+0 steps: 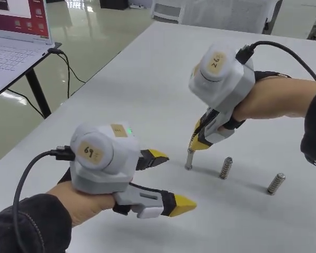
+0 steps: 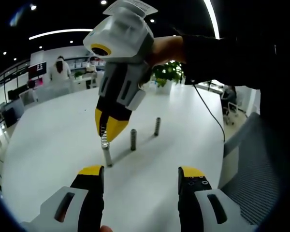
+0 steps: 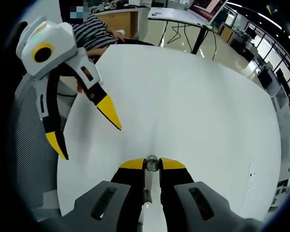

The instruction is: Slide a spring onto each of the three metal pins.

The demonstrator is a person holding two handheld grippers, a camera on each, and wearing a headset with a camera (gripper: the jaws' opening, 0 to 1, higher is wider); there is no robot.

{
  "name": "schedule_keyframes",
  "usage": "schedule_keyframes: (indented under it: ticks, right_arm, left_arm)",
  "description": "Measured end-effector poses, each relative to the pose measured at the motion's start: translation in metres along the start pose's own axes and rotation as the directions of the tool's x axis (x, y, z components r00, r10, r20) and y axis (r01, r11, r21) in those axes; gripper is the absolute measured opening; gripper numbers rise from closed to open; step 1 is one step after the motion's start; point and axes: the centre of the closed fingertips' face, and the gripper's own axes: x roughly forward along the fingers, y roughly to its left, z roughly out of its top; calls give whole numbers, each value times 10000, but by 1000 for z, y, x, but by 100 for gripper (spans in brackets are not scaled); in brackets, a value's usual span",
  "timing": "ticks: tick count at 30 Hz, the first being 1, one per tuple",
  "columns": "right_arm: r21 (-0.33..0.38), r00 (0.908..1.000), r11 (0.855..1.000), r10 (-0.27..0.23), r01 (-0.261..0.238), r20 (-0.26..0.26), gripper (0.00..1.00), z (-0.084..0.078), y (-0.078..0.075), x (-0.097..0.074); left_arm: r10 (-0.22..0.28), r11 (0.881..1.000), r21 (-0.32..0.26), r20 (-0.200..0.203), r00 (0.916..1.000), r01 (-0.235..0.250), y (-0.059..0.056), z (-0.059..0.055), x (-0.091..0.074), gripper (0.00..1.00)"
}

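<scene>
The white bench (image 1: 147,79) carried the work, and a laptop (image 1: 10,50) sat on a separate desk at 10 o'clock in the head view. Two claws hung over the bench. The left claw (image 1: 171,180), at 7 o'clock, lay low with its jaws spread wide and nothing between them, well apart from the pins. The right claw (image 1: 199,141), at 1 o'clock, pointed steeply down and pinched one spring (image 1: 191,141). Three pins stood in a row running from the centre toward 4 o'clock. The bare pin (image 1: 189,161) stood directly under the held spring, and I could not tell whether they touched. The middle pin (image 1: 226,167) and the end pin (image 1: 276,183) each wore a spring, making three springs. The right claw's yellow tips hid part of the held spring.
</scene>
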Motion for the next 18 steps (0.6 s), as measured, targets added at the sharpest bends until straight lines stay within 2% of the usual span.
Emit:
schedule_keyframes:
  ticks: [9,18]
  right_arm:
    - [77,9998,10000,38,-36,-212,8,-6,3,8]
    - [277,9996,9995,164,-157,-249,8,-12,3,23]
  left_arm:
    - [-6,10000,-15,-25,10000,6,0,-1,0,57]
    - [-21,10000,-13,-66,10000,21,0,-1,1,57]
